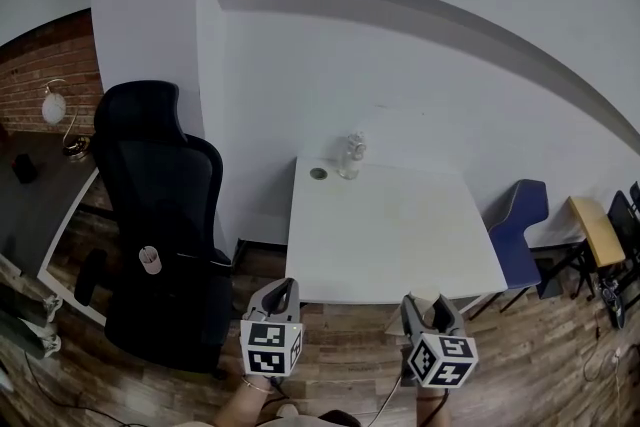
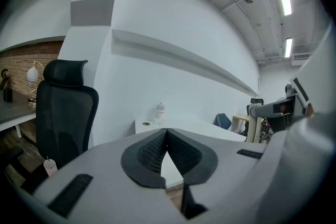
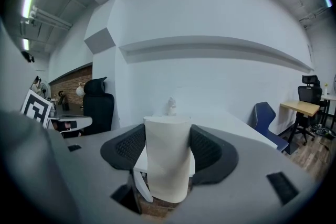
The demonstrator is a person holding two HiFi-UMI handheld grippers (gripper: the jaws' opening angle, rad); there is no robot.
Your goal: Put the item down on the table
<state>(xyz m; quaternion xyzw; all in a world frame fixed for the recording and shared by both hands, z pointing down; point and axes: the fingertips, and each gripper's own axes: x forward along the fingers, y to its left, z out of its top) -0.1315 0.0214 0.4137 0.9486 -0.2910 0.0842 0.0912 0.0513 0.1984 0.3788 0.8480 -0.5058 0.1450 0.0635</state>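
nearest to the camera, in the head view, the left gripper (image 1: 283,293) and the right gripper (image 1: 424,307) are held side by side over the brown wooden floor (image 1: 340,365), just before the near edge of the white square table (image 1: 390,245). in the left gripper view the left gripper (image 2: 167,136) is seen with its two dark ribbed pads brought together at the tips, and nothing is held between them. in the right gripper view the right gripper (image 3: 168,148) is closed around an off-white cylindrical roll (image 3: 167,165), which is pressed by a pad on each side and stands almost upright, with its top a little above the pads. the roll is therefore kept in the air in front of the table and is not resting on it. the near part of the table top is bare. at its far edge, close to the white wall (image 1: 400,45), a clear plastic bottle (image 1: 351,156) is standing, and a small round ring-like thing (image 1: 318,173) is lying just beside it to the left; what this thing is cannot be told. to the left of the table a black high-backed office chair (image 1: 160,215) is placed, and to the right a blue chair (image 1: 520,220) is seen. further left, a red brick wall (image 1: 50,65) is visible.
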